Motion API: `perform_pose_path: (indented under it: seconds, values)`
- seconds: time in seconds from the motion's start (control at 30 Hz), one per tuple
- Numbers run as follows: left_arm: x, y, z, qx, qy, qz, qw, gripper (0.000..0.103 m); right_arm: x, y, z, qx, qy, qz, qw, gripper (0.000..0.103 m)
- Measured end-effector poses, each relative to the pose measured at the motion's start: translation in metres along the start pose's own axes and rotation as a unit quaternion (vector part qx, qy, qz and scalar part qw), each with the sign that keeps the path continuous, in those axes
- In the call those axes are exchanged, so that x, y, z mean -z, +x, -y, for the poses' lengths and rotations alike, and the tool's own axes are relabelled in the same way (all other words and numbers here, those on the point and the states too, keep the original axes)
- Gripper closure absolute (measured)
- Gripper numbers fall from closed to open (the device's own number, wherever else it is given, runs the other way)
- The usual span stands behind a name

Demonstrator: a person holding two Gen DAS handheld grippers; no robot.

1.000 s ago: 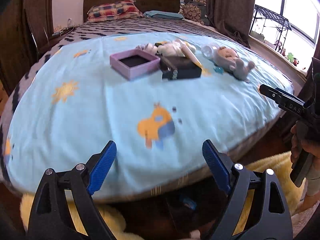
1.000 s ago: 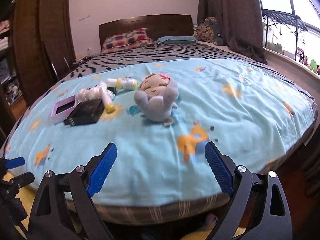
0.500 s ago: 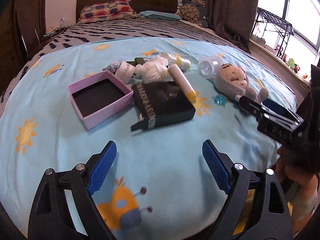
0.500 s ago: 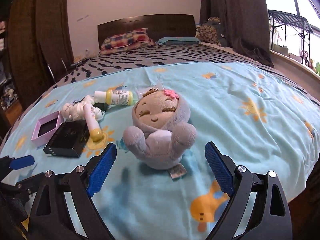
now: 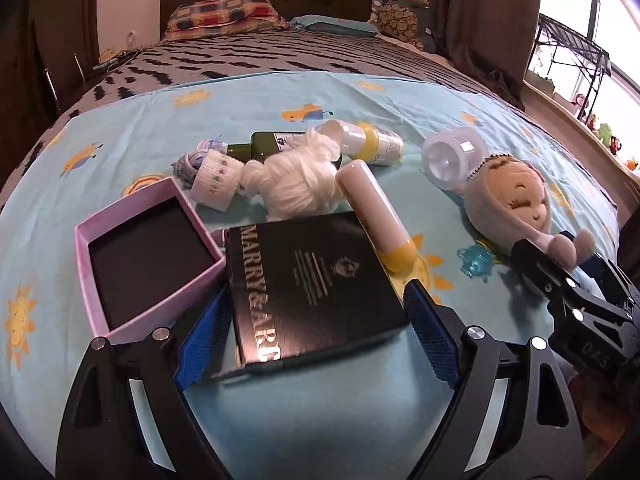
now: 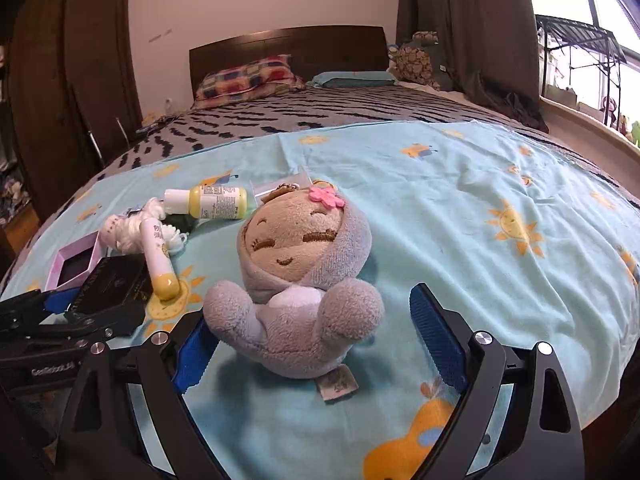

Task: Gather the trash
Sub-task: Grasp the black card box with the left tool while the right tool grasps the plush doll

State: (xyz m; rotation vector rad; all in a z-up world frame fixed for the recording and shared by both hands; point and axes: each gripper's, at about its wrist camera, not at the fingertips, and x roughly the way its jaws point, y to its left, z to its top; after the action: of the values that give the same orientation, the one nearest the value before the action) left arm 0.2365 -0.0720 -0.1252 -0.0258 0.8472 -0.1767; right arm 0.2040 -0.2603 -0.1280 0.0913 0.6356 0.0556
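Observation:
A black box (image 5: 312,280) lettered MARRY lies on the blue bedspread (image 5: 120,152), its near end between the open jaws of my left gripper (image 5: 316,336). A purple open box (image 5: 144,256) touches its left side. Behind lie white yarn (image 5: 296,180), a pink tube with a yellow cap (image 5: 376,216), a green bottle (image 5: 268,148) and a yellow-banded bottle (image 5: 372,144). My right gripper (image 6: 316,340) is open around a grey plush doll (image 6: 296,280), which also shows in the left wrist view (image 5: 516,200).
A clear plastic cup (image 5: 452,160) lies by the doll's head, a small blue trinket (image 5: 476,260) beside it. Pillows (image 6: 248,76) and a headboard (image 6: 288,44) are at the far end. Curtains (image 6: 468,32) and a window are on the right.
Both grippers moved forward over the bed. The black box now sits between the left jaws and the doll between the right jaws. Both stay open.

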Motion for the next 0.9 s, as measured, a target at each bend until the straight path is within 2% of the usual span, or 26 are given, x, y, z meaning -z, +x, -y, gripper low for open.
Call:
perform_pose_path:
  seconds: [0.03, 0.1, 0.17, 0.2, 0.33, 0.53, 0.9]
  values:
    - [-0.002, 0.001, 0.000, -0.003, 0.001, 0.000, 1.0000, 0.028, 0.000, 0.002, 0.001, -0.002, 0.001, -0.001, 1.000, 0.013]
    - [-0.004, 0.003, 0.000, -0.002, 0.004, 0.001, 1.0000, 0.027, -0.001, 0.003, 0.001, -0.010, 0.003, 0.002, 1.000, 0.017]
    - [-0.004, 0.003, 0.001, -0.002, 0.008, 0.001, 1.0000, 0.028, -0.002, 0.002, 0.000, -0.027, 0.002, 0.005, 1.000, 0.029]
    - [-0.004, 0.003, 0.001, -0.001, 0.010, 0.002, 1.0000, 0.028, -0.003, 0.002, -0.002, -0.031, 0.001, 0.006, 1.000, 0.039]
    - [0.000, -0.002, 0.001, 0.005, 0.017, 0.003, 0.9998, 0.029, -0.002, -0.003, -0.006, -0.023, -0.010, 0.009, 1.000, 0.044]
    - [0.011, -0.022, -0.007, 0.022, 0.014, 0.011, 0.9996, 0.029, -0.003, -0.029, -0.008, -0.015, -0.015, 0.027, 0.999, 0.048]
    - [0.050, -0.094, -0.021, 0.027, 0.030, 0.046, 0.9981, 0.029, 0.016, -0.097, -0.028, -0.023, -0.037, 0.048, 0.998, 0.048]
